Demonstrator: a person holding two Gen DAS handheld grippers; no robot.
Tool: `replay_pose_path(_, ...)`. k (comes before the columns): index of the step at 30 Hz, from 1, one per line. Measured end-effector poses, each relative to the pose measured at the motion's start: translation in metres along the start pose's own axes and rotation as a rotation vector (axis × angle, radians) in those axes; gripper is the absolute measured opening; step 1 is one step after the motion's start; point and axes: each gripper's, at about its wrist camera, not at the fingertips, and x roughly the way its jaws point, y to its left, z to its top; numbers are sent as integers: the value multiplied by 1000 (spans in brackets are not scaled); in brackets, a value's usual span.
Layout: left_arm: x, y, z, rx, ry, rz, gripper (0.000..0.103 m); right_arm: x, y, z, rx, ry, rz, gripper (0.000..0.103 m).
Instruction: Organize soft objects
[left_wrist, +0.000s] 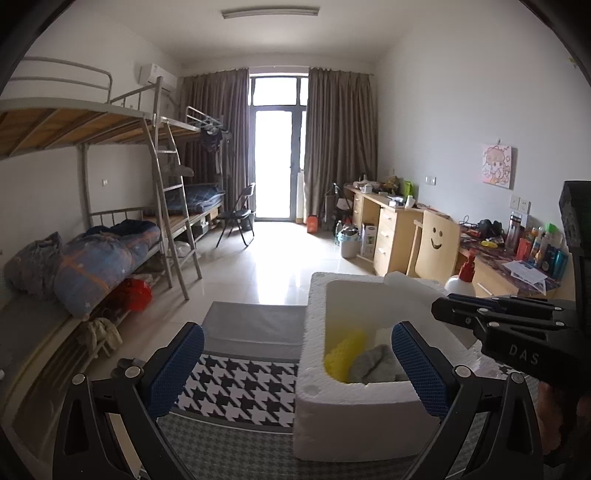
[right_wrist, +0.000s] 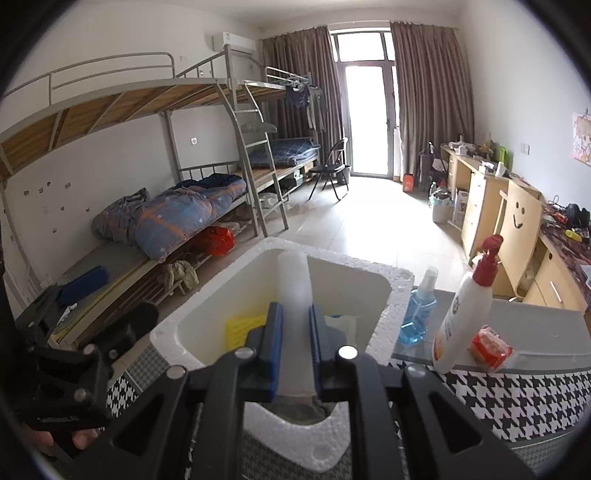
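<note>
— What is the right tool (right_wrist: 295, 347) holding?

— A soft, cloudy white tube (right_wrist: 294, 291). The two blue pads pinch it from both sides. It hangs right over the white foam box (right_wrist: 373, 328).

— What is in the box already?

— A yellow spongy thing (left_wrist: 343, 356) and a gray cloth (left_wrist: 376, 363) lie at the bottom, side by side.

— So which step is this?

— I think it is the putting-in step. The tube is above the box but not let go yet.

— And the left tool (left_wrist: 299, 363)?

— Its pads are spread wide and hold nothing. It waits by the near end of the box, over the checkered table (left_wrist: 236, 387).

— What comes next?

— Probably lower the tube a bit, then open the pads so it drops inside. It should miss the lotion bottle (right_wrist: 463, 314) and blue spray bottle (right_wrist: 419, 312) standing just beside the box.
</note>
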Motion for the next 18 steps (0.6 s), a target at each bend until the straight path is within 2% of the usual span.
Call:
replay_pose_path(3, 1, 5, -1, -11, 1, 1, 102, 6, 0, -1, 16, 16, 5, 16)
replay_pose_path(4, 1, 6, -1, -13, 1, 3, 102, 6, -1, -3, 20, 21, 11, 23)
replay_pose_path(6, 1, 9, -2, -17, -1, 6, 102, 10, -2, -2, 30, 36, 16, 28)
replay_pose_path(8, 2, 11, -2, -21, 0, 7, 102, 12, -1, -2, 24, 46, 10, 48)
replay_pose_path(10, 2, 11, -2, -21, -1, 7, 102, 8, 0, -4, 25, 38, 2, 61)
replay_pose_path(15, -1, 11, -3, -18, -3, 1, 102, -3, 2, -5, 16, 20, 1, 65)
replay_pose_path(18, -5, 10, -2, -17, -6, -7, 102, -11, 4, -6, 6, 5, -7, 71)
